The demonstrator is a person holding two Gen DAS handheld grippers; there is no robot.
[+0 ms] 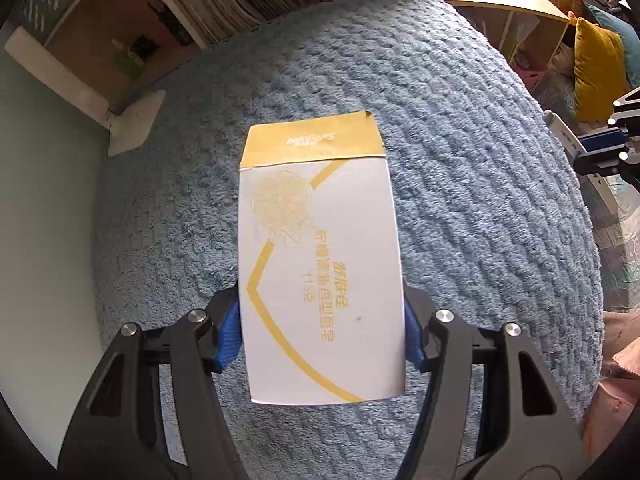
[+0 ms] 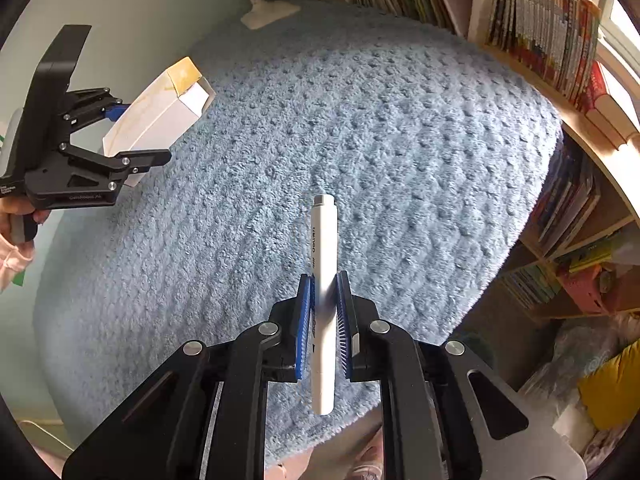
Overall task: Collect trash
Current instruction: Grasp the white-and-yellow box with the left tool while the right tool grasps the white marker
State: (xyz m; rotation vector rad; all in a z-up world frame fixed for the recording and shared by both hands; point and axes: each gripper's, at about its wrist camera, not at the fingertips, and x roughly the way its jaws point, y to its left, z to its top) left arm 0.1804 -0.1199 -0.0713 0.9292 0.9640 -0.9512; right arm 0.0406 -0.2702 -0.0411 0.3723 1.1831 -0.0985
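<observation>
My left gripper (image 1: 322,320) is shut on a white and gold cardboard box (image 1: 320,256), held by its two long sides above the blue rug (image 1: 460,160). The box's gold flap end points away from me. In the right wrist view the same box (image 2: 160,116) shows at the upper left in the left gripper (image 2: 120,136). My right gripper (image 2: 324,312) is shut on a white marker pen (image 2: 323,288), which points forward over the rug (image 2: 400,140). The right gripper shows at the right edge of the left wrist view (image 1: 608,148).
Bookshelves full of books (image 2: 540,32) curve around the rug's far and right sides. A yellow cushion (image 1: 596,68) lies at the right. A white shelf foot (image 1: 132,120) stands at the rug's far left edge. Pale floor (image 1: 44,220) lies to the left.
</observation>
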